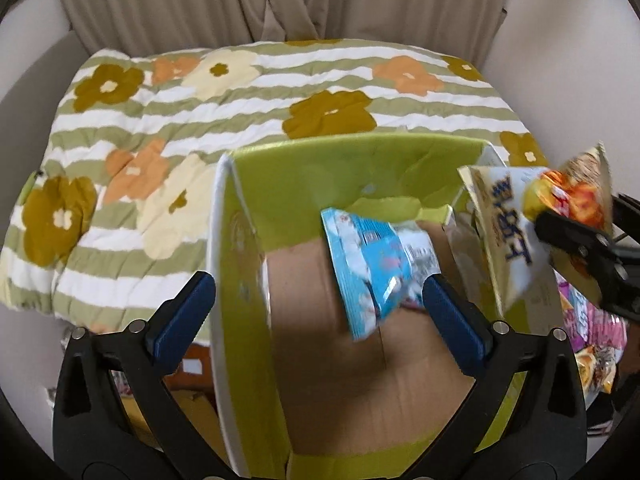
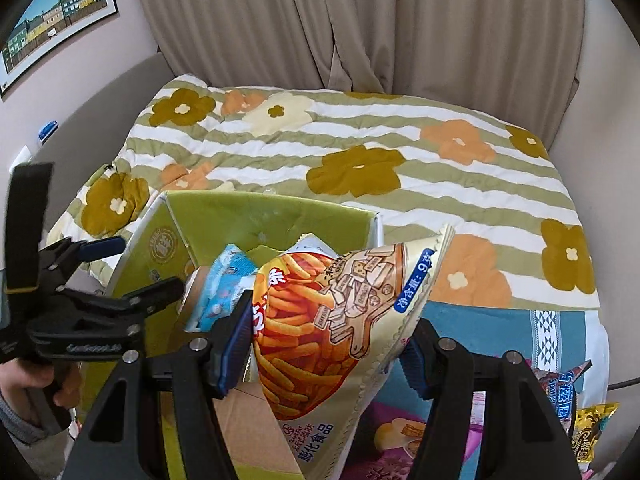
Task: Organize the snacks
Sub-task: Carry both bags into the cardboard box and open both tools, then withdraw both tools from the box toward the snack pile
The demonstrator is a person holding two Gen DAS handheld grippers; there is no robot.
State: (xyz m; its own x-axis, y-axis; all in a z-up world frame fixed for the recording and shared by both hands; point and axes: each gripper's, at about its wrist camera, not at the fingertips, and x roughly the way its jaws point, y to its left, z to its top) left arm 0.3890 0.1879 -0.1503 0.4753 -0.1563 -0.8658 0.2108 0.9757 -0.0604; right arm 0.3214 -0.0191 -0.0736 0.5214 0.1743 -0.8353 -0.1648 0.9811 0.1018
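Note:
My left gripper [image 1: 320, 312] hangs open and wide over a green cardboard box [image 1: 248, 216] with a brown bottom. A blue snack packet [image 1: 372, 268], blurred, is loose between its blue pads, close to the right one and not pinched. My right gripper [image 2: 326, 352] is shut on a cream bag of orange snack sticks [image 2: 320, 320], held at the box's right edge. From the left wrist view that bag [image 1: 508, 232] and the right gripper [image 1: 588, 220] show at the right. The right wrist view also shows the left gripper [image 2: 148, 266], the blue packet [image 2: 228, 280] and the box [image 2: 264, 216].
The box stands against a bed with a green-striped flowered quilt [image 1: 200, 112]; beige curtains [image 2: 360, 20] hang behind. Several more snack packets [image 2: 576, 412] lie at the lower right on a teal cloth [image 2: 500, 332]. A person's hand [image 2: 24, 388] holds the left gripper.

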